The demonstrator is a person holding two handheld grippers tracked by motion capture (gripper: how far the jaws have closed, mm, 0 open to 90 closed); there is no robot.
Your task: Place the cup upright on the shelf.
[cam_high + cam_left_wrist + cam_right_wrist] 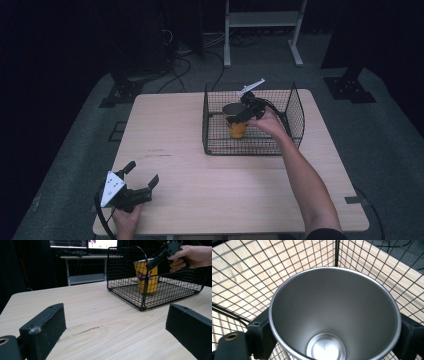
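Your right tool point(239, 114) grips a yellow cup point(236, 126) standing upright inside the wire basket point(295, 107), toward the basket's left side. Your left tool point(141, 176) rests on the bench point(200, 175), well apart from the basket, jaws spread wide.

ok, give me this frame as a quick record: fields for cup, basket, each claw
cup: yellow outside, bare metal inside, upright and empty
basket: black wire, on the table's far right part
cup location: inside the basket, near its left side
right claw: jaws on either side of the cup's rim, gripping it
left claw: jaws apart, holding nothing, low over the table's near left corner
table: light wood
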